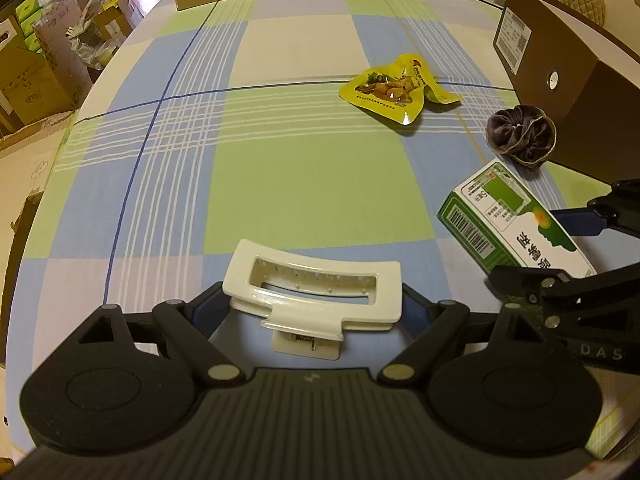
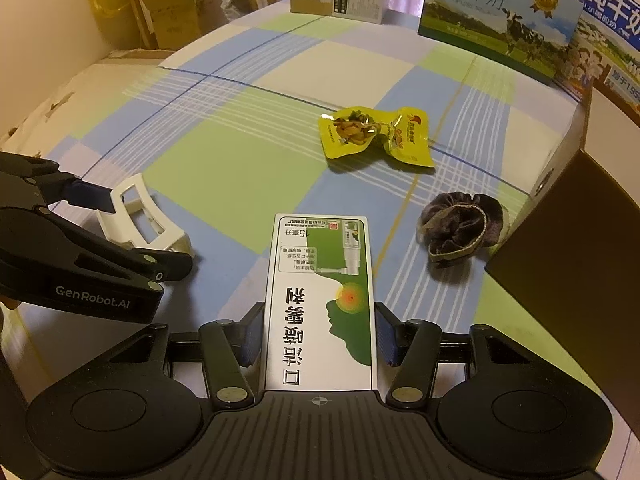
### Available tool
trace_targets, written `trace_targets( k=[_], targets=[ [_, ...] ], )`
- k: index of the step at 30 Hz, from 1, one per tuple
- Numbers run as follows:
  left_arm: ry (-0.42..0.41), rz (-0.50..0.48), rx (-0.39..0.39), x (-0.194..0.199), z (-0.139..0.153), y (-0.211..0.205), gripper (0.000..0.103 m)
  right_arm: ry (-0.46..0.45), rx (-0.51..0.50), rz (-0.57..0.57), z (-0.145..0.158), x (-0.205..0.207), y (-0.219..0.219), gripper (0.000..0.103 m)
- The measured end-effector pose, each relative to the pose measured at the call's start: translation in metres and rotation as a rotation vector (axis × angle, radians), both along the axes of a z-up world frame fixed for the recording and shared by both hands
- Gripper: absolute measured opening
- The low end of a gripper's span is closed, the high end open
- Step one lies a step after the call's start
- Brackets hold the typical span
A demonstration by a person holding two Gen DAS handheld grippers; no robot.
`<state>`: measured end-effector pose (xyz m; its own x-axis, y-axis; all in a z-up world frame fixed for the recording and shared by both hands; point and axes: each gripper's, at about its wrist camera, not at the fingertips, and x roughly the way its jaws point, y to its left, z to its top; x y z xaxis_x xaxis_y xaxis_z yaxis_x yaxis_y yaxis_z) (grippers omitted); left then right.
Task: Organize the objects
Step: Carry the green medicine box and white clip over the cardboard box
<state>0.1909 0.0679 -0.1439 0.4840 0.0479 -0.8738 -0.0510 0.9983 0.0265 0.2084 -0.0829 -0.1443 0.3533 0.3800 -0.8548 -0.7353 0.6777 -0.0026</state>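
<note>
- Hair clip [image 1: 312, 300], white, sits clamped in the left gripper [image 1: 310, 312] near the table's [image 1: 280, 184] front.
- Right gripper [image 2: 320, 332] grips the green box [image 2: 320, 300].
- Snack packet [image 1: 396, 88] and scrunchie [image 1: 520, 134] lie loose beside the brown box [image 1: 560, 64]; sorting looks barely begun.

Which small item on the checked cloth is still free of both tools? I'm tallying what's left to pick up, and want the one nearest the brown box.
The dark velvet scrunchie, beside the brown cardboard box; the yellow snack pouch lies farther off.

Left gripper [image 1: 312, 312]: fingers spread wide, pads closed against both ends of a white hair claw clip [image 1: 312, 292]. Right gripper [image 2: 320, 336]: pads clamped on the green-and-white spray box [image 2: 320, 300].
</note>
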Motion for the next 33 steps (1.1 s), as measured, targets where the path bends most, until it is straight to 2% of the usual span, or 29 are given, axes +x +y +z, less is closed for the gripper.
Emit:
trace_targets(
  k=[13,22,33],
  targets=[
    [-0.039,-0.006,0.004,-0.002,0.017,-0.007,0.085,-0.006,0.047,-0.033,0.015,0.0,-0.021,0.052],
    [-0.056,-0.034,0.0,-0.006,0.031,-0.025,0.085,-0.005,0.077,-0.078,0.031,-0.007,-0.054,0.052],
    [-0.189,-0.109,-0.07,-0.004,0.103,-0.07,0.085,-0.047,0.242,-0.208,0.1,-0.012,-0.116,0.052]
  ],
)
